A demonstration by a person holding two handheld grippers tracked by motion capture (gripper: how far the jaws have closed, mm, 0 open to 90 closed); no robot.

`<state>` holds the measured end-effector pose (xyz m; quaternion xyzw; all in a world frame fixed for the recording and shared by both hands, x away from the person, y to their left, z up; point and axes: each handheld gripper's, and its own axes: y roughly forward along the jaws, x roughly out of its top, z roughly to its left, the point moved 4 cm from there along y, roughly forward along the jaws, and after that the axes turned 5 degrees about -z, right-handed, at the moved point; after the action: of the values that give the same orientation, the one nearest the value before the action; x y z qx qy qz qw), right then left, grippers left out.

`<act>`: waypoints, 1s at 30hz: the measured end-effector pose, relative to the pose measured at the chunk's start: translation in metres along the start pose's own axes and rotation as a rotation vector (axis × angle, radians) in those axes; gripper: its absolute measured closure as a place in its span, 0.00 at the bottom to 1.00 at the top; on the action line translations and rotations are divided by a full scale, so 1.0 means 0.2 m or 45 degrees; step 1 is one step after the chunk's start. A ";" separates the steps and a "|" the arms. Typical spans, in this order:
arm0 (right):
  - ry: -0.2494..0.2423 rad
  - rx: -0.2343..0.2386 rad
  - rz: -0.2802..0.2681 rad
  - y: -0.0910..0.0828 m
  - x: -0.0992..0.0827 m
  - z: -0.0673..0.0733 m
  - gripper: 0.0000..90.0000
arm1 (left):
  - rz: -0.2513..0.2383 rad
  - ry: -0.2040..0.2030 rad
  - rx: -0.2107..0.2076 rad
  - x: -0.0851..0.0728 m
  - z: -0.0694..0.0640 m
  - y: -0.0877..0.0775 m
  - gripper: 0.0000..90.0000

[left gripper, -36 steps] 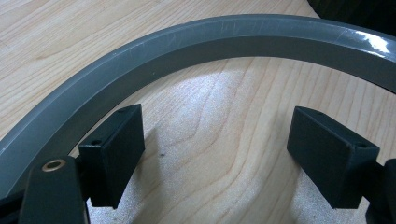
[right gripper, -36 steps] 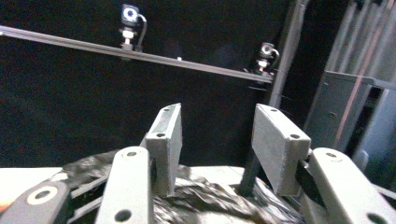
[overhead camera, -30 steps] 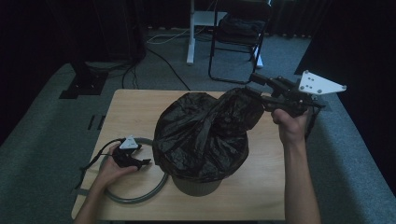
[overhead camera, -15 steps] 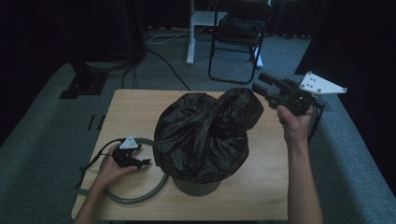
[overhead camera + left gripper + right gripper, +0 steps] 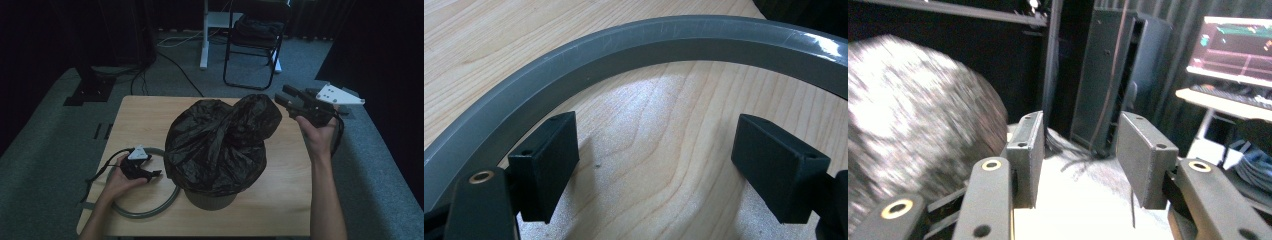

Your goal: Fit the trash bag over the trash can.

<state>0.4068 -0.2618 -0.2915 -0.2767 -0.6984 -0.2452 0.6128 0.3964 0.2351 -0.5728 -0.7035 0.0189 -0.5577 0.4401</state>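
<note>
On the near left of the wooden table (image 5: 150, 112), the grey ring (image 5: 162, 202) lay flat close to the front edge, its right arc tucked against the base of the bin (image 5: 212, 200). The left gripper (image 5: 150, 173) rested low inside that ring, jaws spread wide with nothing between them; in the left gripper view the ring (image 5: 624, 40) curved past just beyond the pads (image 5: 549, 160), over bare wood (image 5: 664, 150), and one jaw sat very near the ring's inner wall, though contact could not be told.

The bin stood in the middle of the table, draped and heaped over by the black bag (image 5: 220, 140), which bulged up and toward the far right. Bare tabletop lay along the far left, in a strip on the right beside the person's forearm, and along the front right edge.

Farther off, above the table's far right corner, the right gripper (image 5: 284, 97) was held in the air, pointing at the bag's upper bulge. Its jaws stood partly apart and gripped nothing; in the right gripper view the bag (image 5: 913, 115) showed blurred just beside one pad (image 5: 1028, 150), the gap between the pads open to the room behind.
</note>
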 end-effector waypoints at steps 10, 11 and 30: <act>-0.005 -0.026 0.124 0.02 -0.17 0.00 0.58 | -0.003 -0.001 0.000 0.00 0.00 0.00 0.22; -0.008 -0.022 0.135 0.02 -0.19 0.00 0.58 | -0.002 0.000 0.001 0.00 0.00 0.00 0.22; 0.001 0.009 0.409 0.07 -0.57 0.04 0.58 | 0.005 -0.004 0.005 0.00 0.00 0.00 0.22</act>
<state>0.4208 -0.2563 -0.4066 -0.3826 -0.6456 -0.1418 0.6455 0.3961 0.2354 -0.5725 -0.7035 0.0183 -0.5558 0.4425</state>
